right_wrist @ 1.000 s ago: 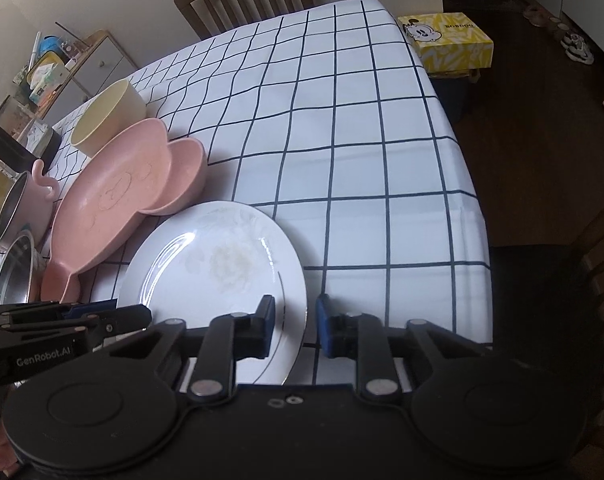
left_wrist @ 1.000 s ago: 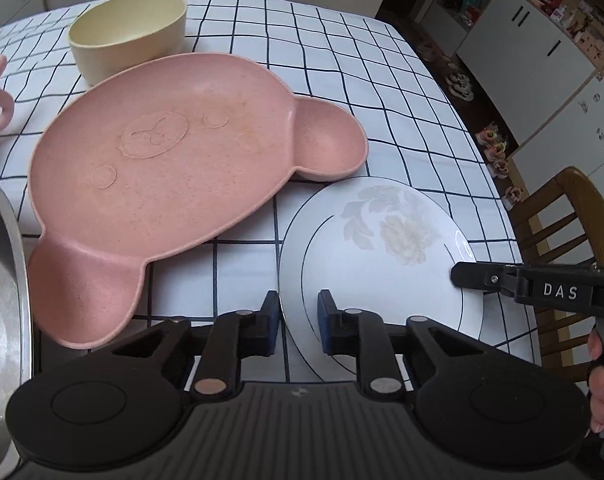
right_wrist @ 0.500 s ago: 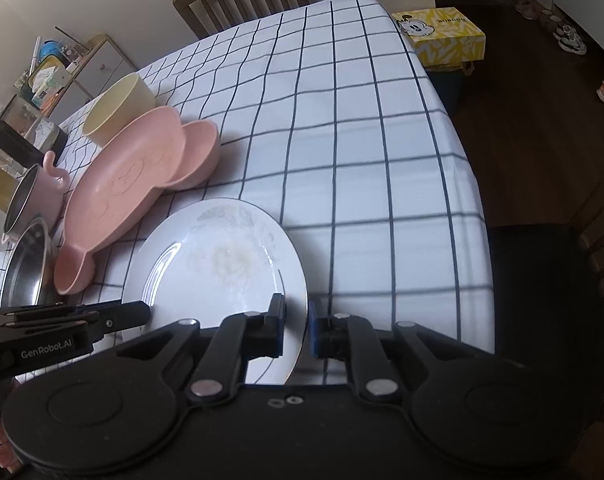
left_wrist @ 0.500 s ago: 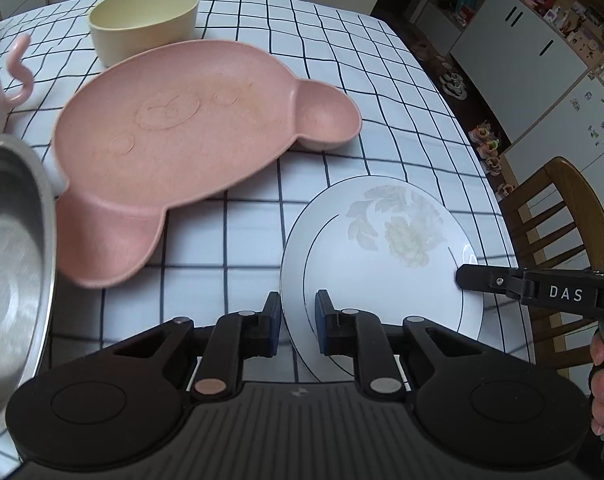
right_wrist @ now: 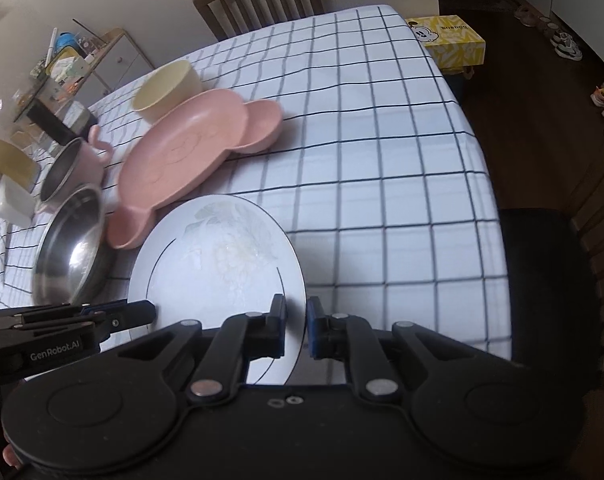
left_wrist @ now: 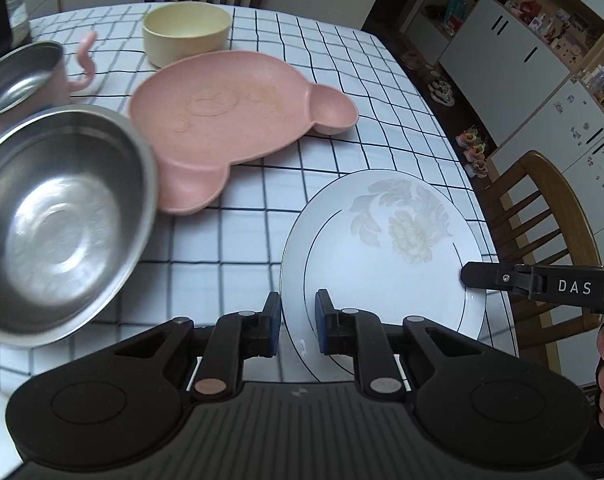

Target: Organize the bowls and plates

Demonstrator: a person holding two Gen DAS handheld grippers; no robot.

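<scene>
At the desk's left edge sit the steel bowl and pink bear plate. Our left gripper and right gripper each have jaws clamped on the white floral plate's rim, holding it by the near right corner. We should keep both hands level, moving together.

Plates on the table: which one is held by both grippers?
The white plate with the flower print: both grippers' fingers clamp its rim. The pink bear-shaped plate lies untouched on the table.
</scene>
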